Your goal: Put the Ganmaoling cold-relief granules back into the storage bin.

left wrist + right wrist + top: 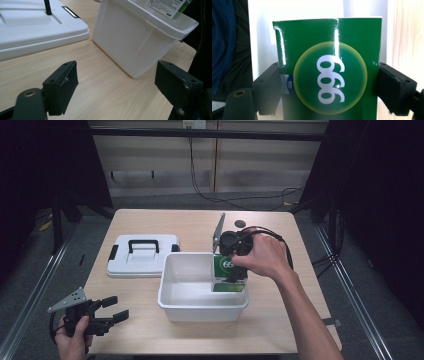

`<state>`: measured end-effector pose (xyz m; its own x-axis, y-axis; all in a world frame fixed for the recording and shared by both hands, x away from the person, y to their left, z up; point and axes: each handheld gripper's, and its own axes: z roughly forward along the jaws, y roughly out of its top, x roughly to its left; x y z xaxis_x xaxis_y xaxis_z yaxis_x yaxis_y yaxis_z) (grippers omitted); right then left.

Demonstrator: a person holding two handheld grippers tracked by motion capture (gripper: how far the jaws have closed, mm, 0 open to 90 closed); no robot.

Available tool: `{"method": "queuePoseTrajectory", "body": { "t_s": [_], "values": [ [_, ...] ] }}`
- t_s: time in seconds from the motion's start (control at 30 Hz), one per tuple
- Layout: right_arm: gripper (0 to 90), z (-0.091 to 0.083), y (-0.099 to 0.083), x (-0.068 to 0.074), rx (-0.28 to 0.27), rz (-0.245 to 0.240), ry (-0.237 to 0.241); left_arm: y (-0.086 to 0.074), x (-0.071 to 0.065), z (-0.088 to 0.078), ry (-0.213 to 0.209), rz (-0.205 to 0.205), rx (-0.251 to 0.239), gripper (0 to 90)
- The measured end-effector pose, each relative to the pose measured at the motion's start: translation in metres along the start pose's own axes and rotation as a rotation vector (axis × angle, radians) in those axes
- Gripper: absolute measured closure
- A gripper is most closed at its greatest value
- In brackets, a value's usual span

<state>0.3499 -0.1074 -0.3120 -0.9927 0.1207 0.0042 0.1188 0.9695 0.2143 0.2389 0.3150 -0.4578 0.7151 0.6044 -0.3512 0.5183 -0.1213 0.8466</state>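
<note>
A green box point(223, 266) marked "999" point(328, 75) hangs over the right end of the white bin point(172, 300), with my right gripper point(234, 272) shut on its sides. In the right gripper view both jaws press against the box point(312, 37). A second green box point(228, 288) lies flat on the bin's floor below it. My left gripper point(116, 309) is open near the table's front left corner, its jaws spread wide and pointing at the bin's wall point(130, 45). Nothing sits between its fingers point(62, 87).
A white lid point(142, 255) with a black handle and black latches lies flat on the table left of the bin, seen close as the lid point(35, 30) in the left gripper view. A small black disc point(241, 224) sits near the table's far edge.
</note>
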Motion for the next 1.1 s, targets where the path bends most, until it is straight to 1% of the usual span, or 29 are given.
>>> {"method": "queuePoseTrajectory", "body": {
  "t_s": [0.03,0.13,0.2,0.27,0.33,0.37,0.5,0.57,0.63,0.7,0.9,1.0,1.1],
  "values": [
    [15.9,0.002,0.000,-0.001,0.000,-0.007,0.002,0.000,0.000,0.000,0.001,0.001,-0.001,18.6],
    [16.0,0.007,-0.001,-0.003,-0.005,0.009,0.008,0.000,0.000,0.000,0.000,0.000,-0.001,18.6],
    [15.9,0.011,-0.002,-0.003,0.003,0.016,0.008,0.000,0.000,0.000,0.000,0.001,0.000,18.6],
    [16.0,0.015,-0.001,-0.003,0.003,0.006,0.011,0.000,0.000,0.000,-0.001,0.000,0.001,18.6],
    [15.9,0.017,0.000,-0.003,0.013,0.011,0.014,0.000,0.000,0.000,0.000,0.001,0.000,18.6],
    [15.9,0.020,0.001,-0.003,0.023,0.003,0.010,0.000,0.000,0.000,0.000,0.001,-0.001,18.6],
    [15.9,0.024,0.002,-0.004,0.030,0.008,0.011,0.000,0.000,0.000,0.000,-0.002,-0.003,18.6],
    [15.9,0.027,0.003,-0.004,0.042,0.006,0.005,0.000,0.000,0.000,0.000,-0.001,-0.003,18.6],
    [15.9,0.033,0.003,-0.005,0.070,0.006,0.001,0.000,0.000,0.000,-0.002,0.000,-0.004,18.6],
    [15.9,0.037,0.003,-0.006,0.064,0.007,0.009,0.000,0.000,0.000,-0.003,0.000,-0.005,18.6],
    [15.8,0.047,0.001,-0.007,0.069,0.008,0.019,0.000,0.000,0.000,-0.001,0.003,-0.001,18.7],
    [15.8,0.049,0.002,-0.007,0.074,0.008,0.018,0.000,0.000,0.000,0.000,0.003,-0.002,18.6],
    [15.8,0.055,0.001,-0.007,0.087,0.009,0.015,0.000,0.000,0.000,0.001,0.003,-0.001,18.6]
  ]
}}
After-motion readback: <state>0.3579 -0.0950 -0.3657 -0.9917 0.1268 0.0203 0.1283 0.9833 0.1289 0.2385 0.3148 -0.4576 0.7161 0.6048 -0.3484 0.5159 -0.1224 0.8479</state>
